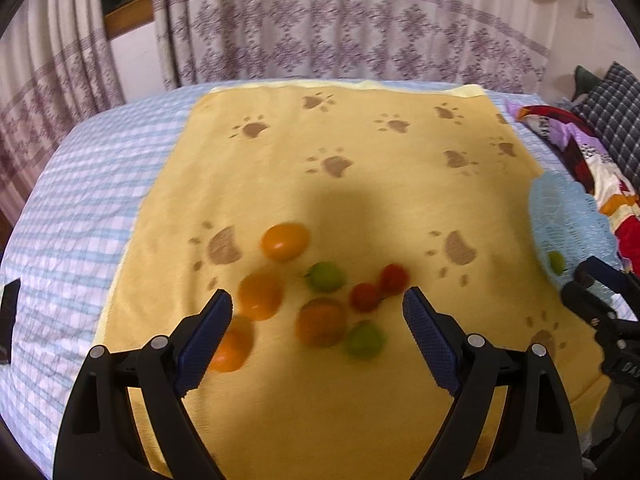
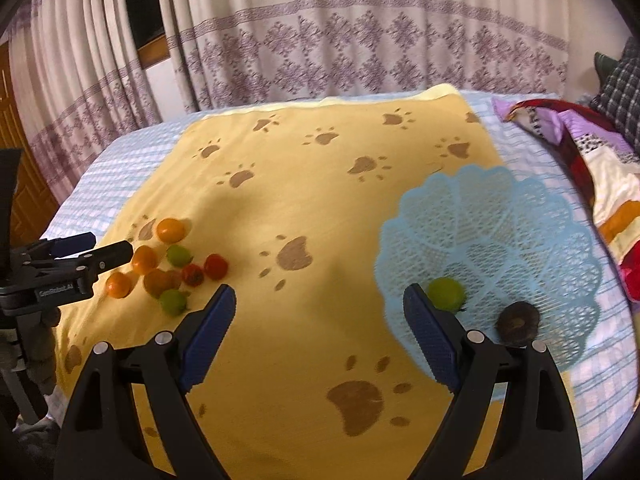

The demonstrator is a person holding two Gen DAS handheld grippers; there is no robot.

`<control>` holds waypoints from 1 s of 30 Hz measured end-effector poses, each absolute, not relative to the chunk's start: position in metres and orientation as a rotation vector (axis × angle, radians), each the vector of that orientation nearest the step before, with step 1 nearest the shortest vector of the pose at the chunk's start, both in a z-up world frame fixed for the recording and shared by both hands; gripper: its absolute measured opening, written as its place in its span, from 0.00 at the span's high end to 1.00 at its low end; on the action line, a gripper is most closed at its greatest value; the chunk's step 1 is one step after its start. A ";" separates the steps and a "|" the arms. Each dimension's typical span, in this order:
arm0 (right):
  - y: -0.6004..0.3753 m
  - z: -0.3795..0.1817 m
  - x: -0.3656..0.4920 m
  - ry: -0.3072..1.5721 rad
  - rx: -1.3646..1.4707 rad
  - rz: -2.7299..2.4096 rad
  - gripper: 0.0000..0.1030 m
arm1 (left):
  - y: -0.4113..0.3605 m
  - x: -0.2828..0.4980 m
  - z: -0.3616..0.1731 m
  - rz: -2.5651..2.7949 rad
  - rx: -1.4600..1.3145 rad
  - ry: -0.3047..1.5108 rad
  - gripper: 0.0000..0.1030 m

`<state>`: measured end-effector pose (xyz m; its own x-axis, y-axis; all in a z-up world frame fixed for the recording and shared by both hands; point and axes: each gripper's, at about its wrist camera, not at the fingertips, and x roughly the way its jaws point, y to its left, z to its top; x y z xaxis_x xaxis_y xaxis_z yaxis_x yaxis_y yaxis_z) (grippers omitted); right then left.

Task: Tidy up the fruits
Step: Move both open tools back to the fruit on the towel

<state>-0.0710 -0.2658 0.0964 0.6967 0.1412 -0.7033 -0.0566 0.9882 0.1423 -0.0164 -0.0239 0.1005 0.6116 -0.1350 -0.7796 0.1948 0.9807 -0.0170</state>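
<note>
Blur smears the fruit cluster (image 1: pixel 312 300) below the left claw (image 1: pixel 318 312).

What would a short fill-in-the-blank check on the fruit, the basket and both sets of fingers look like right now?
1. The blue basket holds one green fruit and one ____ fruit.
2. The loose fruits lie on a yellow cloth printed with ____ prints.
3. The left gripper has its fingers ____, with nothing held.
4. The right gripper holds ____.

Missing words: brown; paw; open; nothing
</note>
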 end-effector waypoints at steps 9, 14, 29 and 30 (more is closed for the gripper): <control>-0.239 0.081 -0.062 0.868 0.115 0.182 0.15 | 0.013 -0.024 0.075 -0.146 0.119 0.927 0.16; -0.218 0.076 -0.057 0.891 0.098 0.222 0.15 | 0.023 -0.021 0.060 -0.140 0.107 0.961 0.22; -0.164 0.057 -0.038 0.954 0.084 0.308 0.15 | 0.041 -0.002 0.032 -0.143 0.076 1.024 0.49; -0.162 0.055 -0.037 0.959 0.086 0.311 0.15 | 0.042 -0.001 0.030 -0.143 0.072 1.030 0.51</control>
<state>-0.0366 -0.1618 0.0552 0.5339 0.2984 -0.7911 -0.2230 0.9522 0.2086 -0.0011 0.0417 0.0304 0.5064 -0.0843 -0.8582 0.1524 0.9883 -0.0071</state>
